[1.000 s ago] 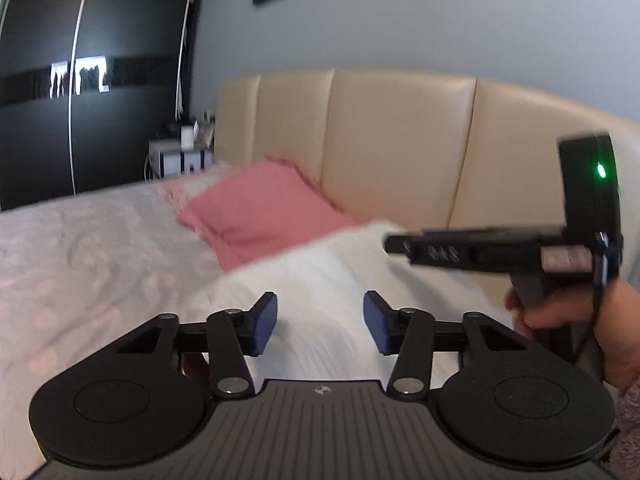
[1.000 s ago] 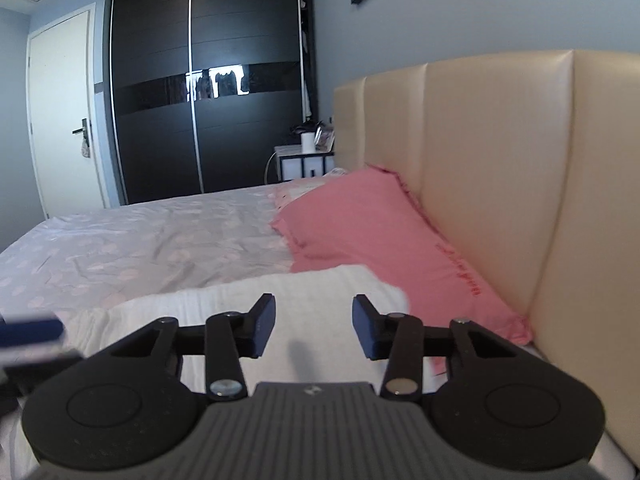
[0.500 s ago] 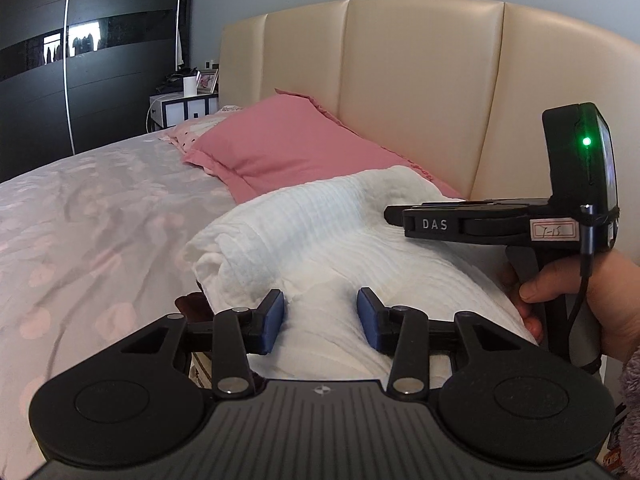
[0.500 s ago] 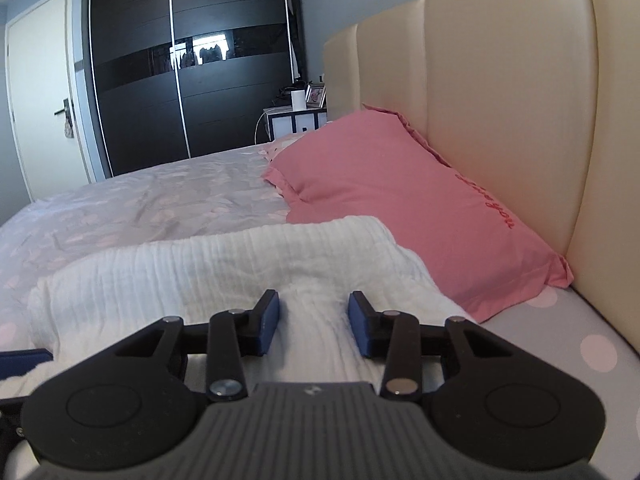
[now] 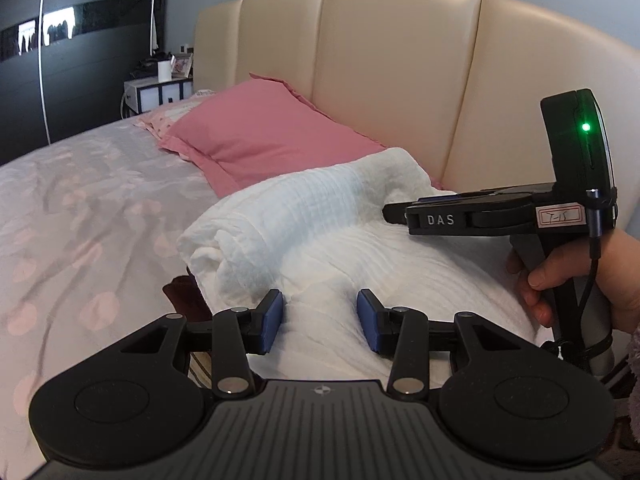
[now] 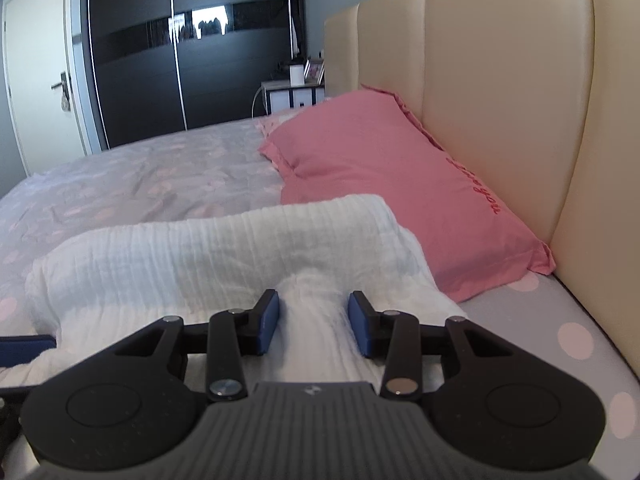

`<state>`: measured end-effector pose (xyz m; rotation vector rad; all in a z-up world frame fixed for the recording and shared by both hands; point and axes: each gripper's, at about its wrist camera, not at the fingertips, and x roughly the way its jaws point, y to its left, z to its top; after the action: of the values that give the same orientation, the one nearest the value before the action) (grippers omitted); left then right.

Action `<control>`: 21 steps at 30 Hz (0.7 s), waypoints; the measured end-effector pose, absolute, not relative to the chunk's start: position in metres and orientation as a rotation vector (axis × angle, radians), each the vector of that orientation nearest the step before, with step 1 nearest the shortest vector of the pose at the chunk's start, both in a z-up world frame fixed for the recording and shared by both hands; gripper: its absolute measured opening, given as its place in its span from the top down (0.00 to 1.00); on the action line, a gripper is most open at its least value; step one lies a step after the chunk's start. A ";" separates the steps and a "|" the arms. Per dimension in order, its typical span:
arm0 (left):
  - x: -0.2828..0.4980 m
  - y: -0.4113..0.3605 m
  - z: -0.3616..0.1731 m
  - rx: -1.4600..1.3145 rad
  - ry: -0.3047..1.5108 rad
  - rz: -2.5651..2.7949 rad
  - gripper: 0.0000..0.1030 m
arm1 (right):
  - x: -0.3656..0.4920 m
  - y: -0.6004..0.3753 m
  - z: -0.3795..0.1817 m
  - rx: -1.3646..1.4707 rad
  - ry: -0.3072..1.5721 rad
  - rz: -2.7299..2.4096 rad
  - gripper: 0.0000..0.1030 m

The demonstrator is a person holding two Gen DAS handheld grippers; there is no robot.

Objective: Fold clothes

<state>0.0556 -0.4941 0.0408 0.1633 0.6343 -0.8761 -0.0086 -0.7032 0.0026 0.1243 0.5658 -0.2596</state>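
Both tongs [image 5: 320, 322] [image 6: 313, 326] agape over white cloth [image 5: 320, 220]

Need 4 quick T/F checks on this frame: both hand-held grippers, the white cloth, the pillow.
1. The white ribbed cloth lies bunched on the bed, its far edge against the pink pillow. True.
2. The left hand-held gripper is clamped shut on the cloth. False: its jaws stand open, cloth between them.
3. The right hand-held gripper is open over the cloth. True.
4. The pillow is blue. False: it is pink, beside the cream padded headboard.
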 end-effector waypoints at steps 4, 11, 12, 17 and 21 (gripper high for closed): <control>0.040 -0.464 0.055 0.118 0.609 -0.899 0.54 | -0.025 -0.698 0.018 0.124 0.623 -0.272 0.54; 0.012 -0.392 0.078 0.110 0.566 -0.849 0.53 | -0.080 -0.673 0.035 0.104 0.596 -0.327 0.48; 0.006 -0.379 0.082 0.117 0.553 -0.837 0.53 | -0.090 -0.668 0.038 0.116 0.580 -0.329 0.46; -0.020 -0.313 0.105 0.145 0.494 -0.755 0.47 | -0.120 -0.622 0.060 0.169 0.540 -0.265 0.33; -0.047 -0.260 0.122 0.166 0.450 -0.681 0.43 | -0.125 -0.562 0.084 0.178 0.551 -0.157 0.31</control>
<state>-0.0475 -0.2599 0.1220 0.1658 0.4503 -0.6814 -0.1250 -0.5617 0.0838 0.1776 0.5510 -0.1567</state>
